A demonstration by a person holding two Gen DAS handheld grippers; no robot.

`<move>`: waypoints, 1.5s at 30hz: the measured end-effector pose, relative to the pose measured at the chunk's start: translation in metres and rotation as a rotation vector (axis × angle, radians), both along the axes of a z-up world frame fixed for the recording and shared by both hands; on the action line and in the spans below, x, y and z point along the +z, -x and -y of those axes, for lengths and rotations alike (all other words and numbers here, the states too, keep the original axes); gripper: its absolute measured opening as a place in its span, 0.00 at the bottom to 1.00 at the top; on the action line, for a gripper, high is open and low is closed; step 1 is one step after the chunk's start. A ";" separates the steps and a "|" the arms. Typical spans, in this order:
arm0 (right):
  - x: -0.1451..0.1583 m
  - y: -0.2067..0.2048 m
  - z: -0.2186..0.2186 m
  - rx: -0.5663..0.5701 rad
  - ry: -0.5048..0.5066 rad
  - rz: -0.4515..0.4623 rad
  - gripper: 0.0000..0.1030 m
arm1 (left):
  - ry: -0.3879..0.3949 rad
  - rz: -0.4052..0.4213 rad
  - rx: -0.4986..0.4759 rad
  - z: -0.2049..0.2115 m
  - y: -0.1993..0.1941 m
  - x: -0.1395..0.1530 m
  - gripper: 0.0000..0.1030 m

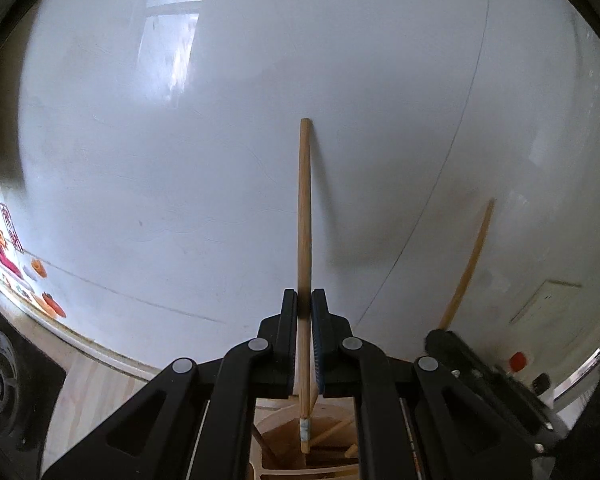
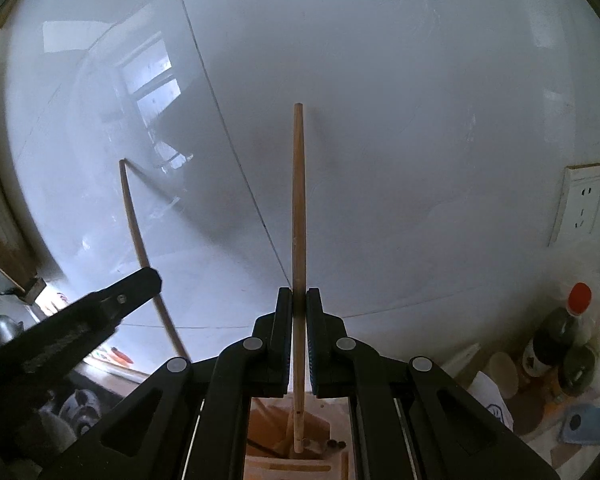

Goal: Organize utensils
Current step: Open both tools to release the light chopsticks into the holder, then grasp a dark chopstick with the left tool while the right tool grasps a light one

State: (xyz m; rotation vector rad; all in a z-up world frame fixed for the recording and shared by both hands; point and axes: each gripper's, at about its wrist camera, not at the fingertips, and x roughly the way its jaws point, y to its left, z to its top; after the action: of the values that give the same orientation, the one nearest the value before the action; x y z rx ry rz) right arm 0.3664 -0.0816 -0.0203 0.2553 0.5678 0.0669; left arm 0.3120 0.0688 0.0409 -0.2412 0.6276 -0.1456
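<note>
The left gripper (image 1: 305,300), matte black with ribbed blue pads, pinches a slim, round, pale wooden chopstick (image 1: 305,208) upright against the glossy white wall (image 1: 180,160); its lower end hangs over a light wooden utensil holder (image 1: 284,436). Right of it, the right gripper (image 2: 299,298) clamps a second chopstick (image 2: 299,200) likewise, above the same divided box. White wall sockets (image 2: 584,204) and dark, red-capped bottles (image 2: 556,332) crowd the counter's right edge.
</note>
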 end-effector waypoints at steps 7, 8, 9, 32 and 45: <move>-0.016 0.006 0.004 0.000 0.009 0.014 0.07 | -0.066 -0.088 -0.039 0.007 -0.001 -0.025 0.05; -0.020 0.007 0.009 0.006 0.006 0.008 0.07 | -0.069 -0.110 -0.042 0.008 -0.005 -0.024 0.06; -0.020 0.007 0.008 0.012 0.007 -0.005 0.07 | -0.070 -0.133 -0.046 0.006 -0.003 -0.022 0.07; -0.004 0.148 0.092 -0.175 0.029 -0.280 0.56 | -0.219 -0.321 0.032 -0.002 0.144 -0.039 1.00; -0.161 0.209 0.150 -0.221 0.073 -0.690 0.56 | -0.312 -0.624 -0.129 0.103 0.183 -0.172 1.00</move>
State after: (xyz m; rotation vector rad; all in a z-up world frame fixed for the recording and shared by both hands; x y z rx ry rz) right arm 0.1575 -0.2320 -0.1813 0.2669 1.2207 -0.2661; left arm 0.1294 -0.0341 -0.1315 0.0653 1.2743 -0.0923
